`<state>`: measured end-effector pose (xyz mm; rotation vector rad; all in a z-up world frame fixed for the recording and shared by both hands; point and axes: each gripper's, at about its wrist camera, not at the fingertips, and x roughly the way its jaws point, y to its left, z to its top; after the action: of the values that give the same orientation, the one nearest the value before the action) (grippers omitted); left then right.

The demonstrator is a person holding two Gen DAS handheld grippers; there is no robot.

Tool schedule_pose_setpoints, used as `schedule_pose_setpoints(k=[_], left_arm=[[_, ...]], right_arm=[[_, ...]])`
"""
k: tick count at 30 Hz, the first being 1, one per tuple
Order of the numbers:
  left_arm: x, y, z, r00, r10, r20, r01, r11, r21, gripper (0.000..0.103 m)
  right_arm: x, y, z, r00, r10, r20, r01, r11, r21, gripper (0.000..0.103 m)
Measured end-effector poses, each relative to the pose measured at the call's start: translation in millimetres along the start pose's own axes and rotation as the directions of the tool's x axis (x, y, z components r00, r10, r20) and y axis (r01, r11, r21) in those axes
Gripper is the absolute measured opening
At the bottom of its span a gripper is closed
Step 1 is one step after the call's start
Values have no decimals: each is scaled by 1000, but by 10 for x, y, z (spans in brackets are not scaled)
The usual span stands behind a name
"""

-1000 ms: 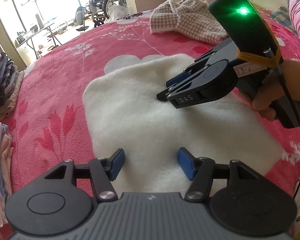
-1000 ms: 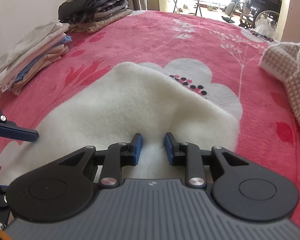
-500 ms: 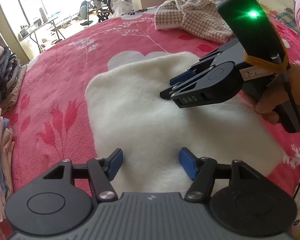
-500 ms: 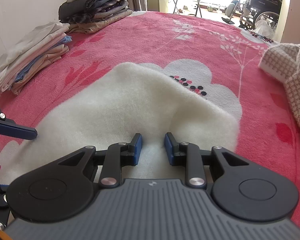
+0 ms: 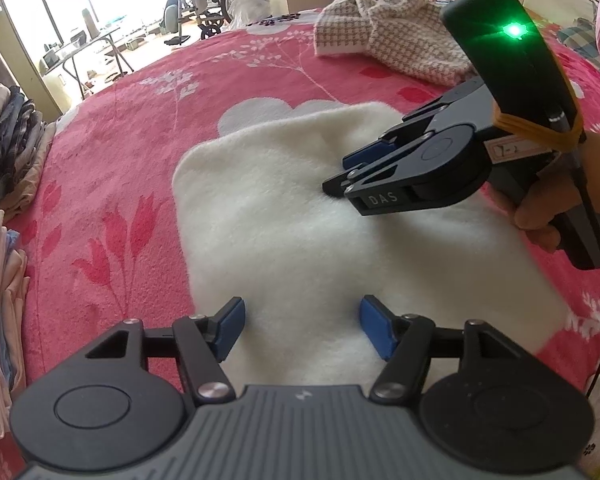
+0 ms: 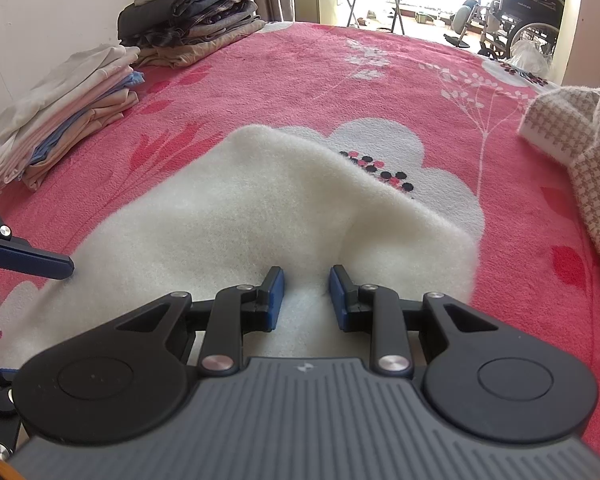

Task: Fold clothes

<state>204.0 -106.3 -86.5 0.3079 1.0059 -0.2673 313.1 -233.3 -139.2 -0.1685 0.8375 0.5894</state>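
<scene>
You have 2 stacks of folded clothes (image 6: 72,108) by the wall. The white fleece (image 5: 300,220) lies folded on the bed's pink blanket (image 5: 140,128); your left gripper (image 5: 300,328) is open over it, your right gripper (image 6: 305,294) part-open, pinching nothing. The checked garment (image 5: 396,48) beyond the fleece remains unfolded.

Bare pink bedspread (image 6: 380,92) lies open beyond the white fleece garment (image 6: 236,208), out to the bed's far edge. Along the wall side two stacks of folded clothes block the way: a pale stack (image 6: 64,108) nearer, a darker stack (image 6: 192,20) behind it. On the opposite side a crumpled houndstooth garment (image 6: 580,152) takes up the edge. The right gripper (image 5: 336,176) stands over the fleece, across from the left gripper (image 5: 300,328).
</scene>
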Motion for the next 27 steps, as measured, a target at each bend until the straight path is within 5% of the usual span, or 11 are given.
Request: schedule_pose_setpoints(k=[27], left_arm=[[0, -2, 24, 1000, 14, -27, -15, 1000, -23, 68]], right_arm=[[-3, -4, -11, 1000, 3, 8, -3, 1000, 1, 25]])
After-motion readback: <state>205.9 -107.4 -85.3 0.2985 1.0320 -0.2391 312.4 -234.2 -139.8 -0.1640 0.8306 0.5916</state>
